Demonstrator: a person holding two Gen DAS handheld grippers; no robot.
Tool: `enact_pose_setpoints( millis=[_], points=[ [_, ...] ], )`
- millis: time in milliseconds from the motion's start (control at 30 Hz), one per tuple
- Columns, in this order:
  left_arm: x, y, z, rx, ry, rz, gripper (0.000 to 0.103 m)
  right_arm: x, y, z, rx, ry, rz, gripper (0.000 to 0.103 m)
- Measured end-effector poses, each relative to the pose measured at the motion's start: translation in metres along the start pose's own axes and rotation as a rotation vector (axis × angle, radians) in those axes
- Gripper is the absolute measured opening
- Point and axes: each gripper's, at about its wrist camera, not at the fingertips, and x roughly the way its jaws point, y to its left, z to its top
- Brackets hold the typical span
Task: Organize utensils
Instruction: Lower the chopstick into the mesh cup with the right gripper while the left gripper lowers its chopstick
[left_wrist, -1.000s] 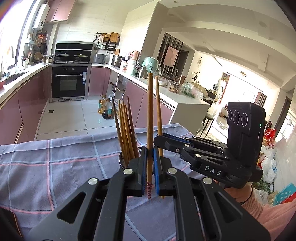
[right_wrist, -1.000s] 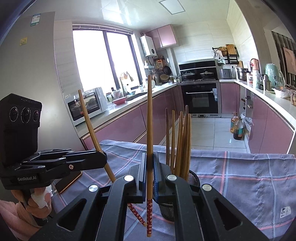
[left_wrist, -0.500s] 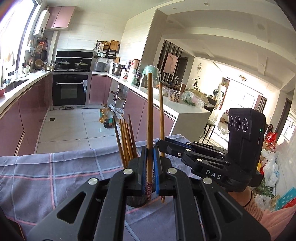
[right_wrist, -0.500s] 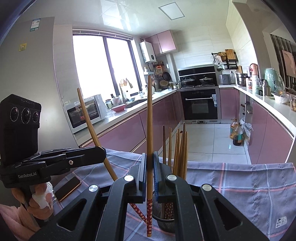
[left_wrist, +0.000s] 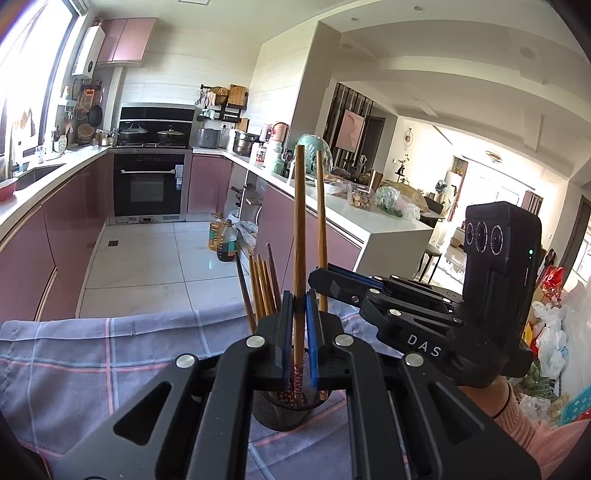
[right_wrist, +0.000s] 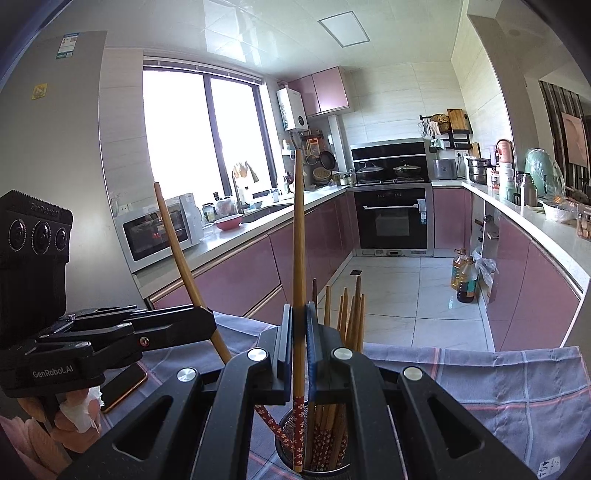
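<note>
- Left gripper (left_wrist: 297, 339) is clamped on one upright wooden chopstick (left_wrist: 298, 236), whose patterned red end hangs over the mesh utensil holder (left_wrist: 284, 410).
- Right gripper (right_wrist: 297, 347) pinches a second chopstick (right_wrist: 297, 240), its red end dipping into the holder's mouth.
- More chopsticks (right_wrist: 351, 314) stand bundled in the holder, at 1 o'clock from the right gripper's pads.
- The holder sits on a grey checked cloth (right_wrist: 498, 384).
- A phone (right_wrist: 123, 384) lies on the cloth at 9 o'clock in the right wrist view.

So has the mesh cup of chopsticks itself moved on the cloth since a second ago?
Cannot tell. The mesh cup sits lower in both views than before, but so do the oven and cloth, so the cameras rose.
</note>
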Motion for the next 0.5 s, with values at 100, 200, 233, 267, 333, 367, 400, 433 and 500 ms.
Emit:
enact_pose_setpoints(
  millis=[100, 200, 233, 267, 333, 367, 400, 433, 500],
  points=[
    [0.003, -0.002, -0.002, 0.005, 0.006, 0.017, 0.008, 0.004, -0.001, 0.0, 0.007, 0.003, -0.004, 0.006],
    [0.005, -0.004, -0.005, 0.003, 0.018, 0.022, 0.008, 0.008, -0.003, -0.002, 0.015, 0.008, -0.012, 0.006],
    [0.007, -0.005, -0.006, 0.003, 0.021, 0.023, 0.008, 0.01, -0.006, -0.002, 0.017, 0.01, -0.015, 0.006],
    [0.008, -0.006, -0.007, 0.002, 0.024, 0.023, 0.008, 0.011, -0.006, -0.002, 0.018, 0.012, -0.019, 0.006],
    [0.01, -0.007, -0.007, 0.0, 0.029, 0.023, 0.008, 0.014, -0.007, -0.002, 0.017, 0.013, -0.029, 0.006],
    [0.01, -0.007, -0.008, 0.0, 0.032, 0.024, 0.008, 0.015, -0.008, -0.002, 0.018, 0.013, -0.032, 0.006],
    [0.011, -0.007, -0.007, 0.0, 0.034, 0.025, 0.008, 0.017, -0.007, -0.002, 0.018, 0.015, -0.034, 0.006],
    [0.013, -0.007, -0.006, 0.0, 0.036, 0.027, 0.008, 0.017, -0.007, -0.003, 0.018, 0.016, -0.034, 0.006],
    [0.014, -0.008, -0.006, 0.002, 0.041, 0.027, 0.008, 0.02, -0.007, -0.004, 0.019, 0.019, -0.038, 0.006]
  ],
)
